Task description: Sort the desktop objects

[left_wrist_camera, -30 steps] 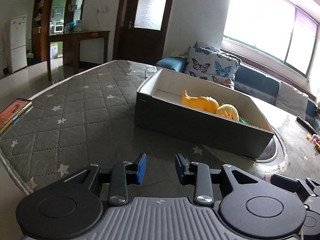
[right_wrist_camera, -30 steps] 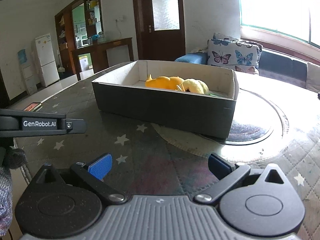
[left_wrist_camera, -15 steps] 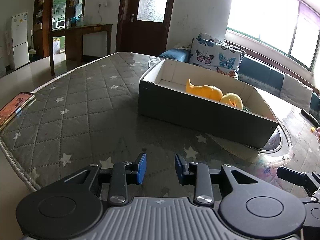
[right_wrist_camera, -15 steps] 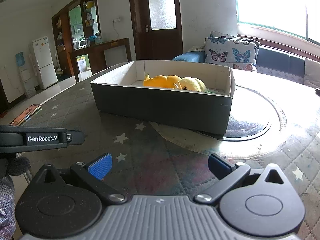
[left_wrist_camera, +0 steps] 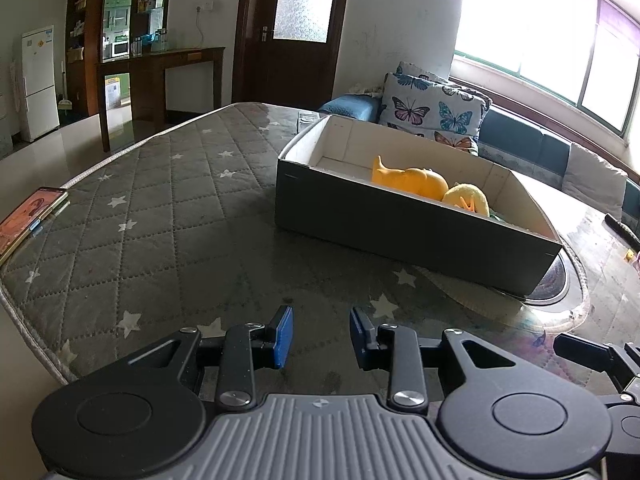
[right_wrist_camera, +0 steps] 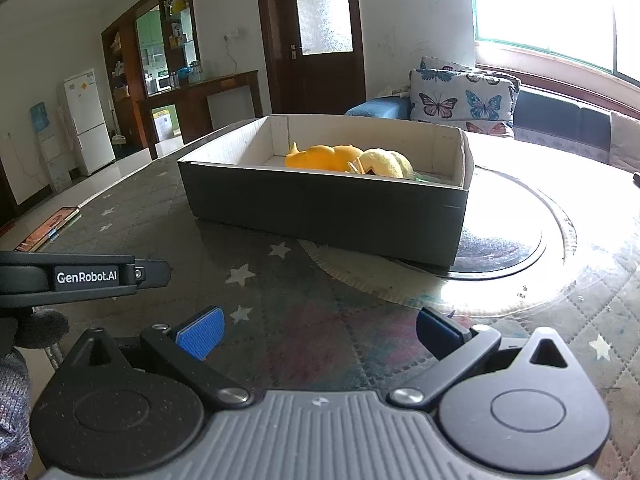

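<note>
A dark grey cardboard box with a white inside stands on the quilted table; it also shows in the right wrist view. In it lie an orange toy, a pale yellow plush toy and something green, mostly hidden. My left gripper is empty with a narrow gap between its blue pads, above the table short of the box. My right gripper is wide open and empty, also short of the box.
A phone lies at the table's left edge. A round glass turntable sits partly under the box. A dark remote lies at the far right. A sofa with butterfly cushions stands behind the table.
Both grippers have drawn back and lowered slightly from the box, with the view levelling out. Neither gripper's opening has changed.
</note>
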`<act>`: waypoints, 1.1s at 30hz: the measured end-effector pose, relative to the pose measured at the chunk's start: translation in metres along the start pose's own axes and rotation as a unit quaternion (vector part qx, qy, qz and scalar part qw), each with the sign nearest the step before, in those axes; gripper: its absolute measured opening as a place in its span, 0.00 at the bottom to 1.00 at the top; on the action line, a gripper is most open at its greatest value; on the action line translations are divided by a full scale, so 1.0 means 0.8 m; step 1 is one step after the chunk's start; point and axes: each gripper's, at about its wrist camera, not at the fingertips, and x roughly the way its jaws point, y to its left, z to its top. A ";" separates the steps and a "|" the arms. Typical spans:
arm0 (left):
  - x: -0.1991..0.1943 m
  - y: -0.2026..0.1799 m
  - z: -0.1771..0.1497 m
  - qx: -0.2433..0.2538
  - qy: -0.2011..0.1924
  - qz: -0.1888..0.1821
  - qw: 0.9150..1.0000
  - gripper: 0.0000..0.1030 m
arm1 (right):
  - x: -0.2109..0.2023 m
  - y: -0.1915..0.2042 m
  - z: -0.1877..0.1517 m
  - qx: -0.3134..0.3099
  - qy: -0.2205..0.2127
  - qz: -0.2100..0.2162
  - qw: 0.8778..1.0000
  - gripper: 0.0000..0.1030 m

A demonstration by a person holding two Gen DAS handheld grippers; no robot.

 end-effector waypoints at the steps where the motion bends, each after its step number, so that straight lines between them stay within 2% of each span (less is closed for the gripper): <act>1: 0.001 0.000 0.000 0.000 0.000 0.000 1.000 0.32 | 0.001 0.000 0.000 0.000 0.001 0.000 1.000 1.00; 33: 0.023 -0.004 0.032 0.008 0.007 -0.001 1.000 0.32 | 0.031 -0.012 0.026 0.016 0.020 -0.008 1.000 1.00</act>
